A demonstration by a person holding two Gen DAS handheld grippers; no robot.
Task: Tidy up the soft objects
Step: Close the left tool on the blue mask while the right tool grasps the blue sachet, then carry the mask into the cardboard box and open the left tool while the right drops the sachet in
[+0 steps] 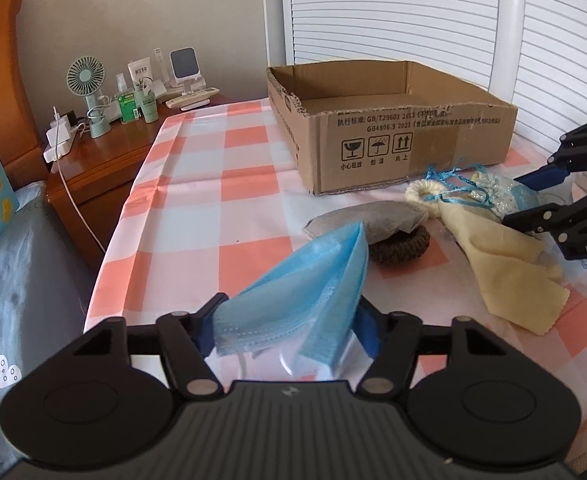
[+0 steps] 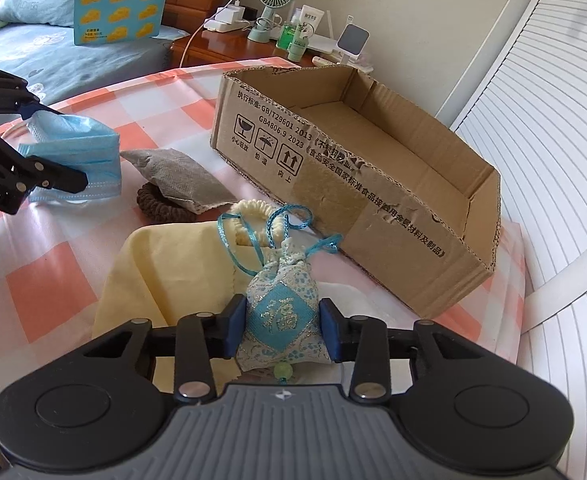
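My left gripper point(image 1: 289, 330) is shut on a folded blue face mask point(image 1: 305, 292), held just above the checked tablecloth; it also shows in the right wrist view point(image 2: 73, 152). My right gripper point(image 2: 283, 330) is shut on a blue-and-white sachet pouch point(image 2: 283, 312) with blue cords, above a yellow cloth point(image 2: 165, 276). A grey pouch point(image 2: 177, 176) lies on a brown scrunchie point(image 2: 157, 206). A cream scrunchie point(image 2: 253, 216) lies next to the open, empty cardboard box point(image 2: 373, 200), also in the left wrist view point(image 1: 393, 140).
The table's left edge point(image 1: 105, 248) drops toward a bed and a wooden nightstand point(image 1: 105, 156) with a fan, bottles and chargers. White slatted doors point(image 1: 433, 12) stand behind the box. A white chair frame point(image 2: 565, 280) is at the right.
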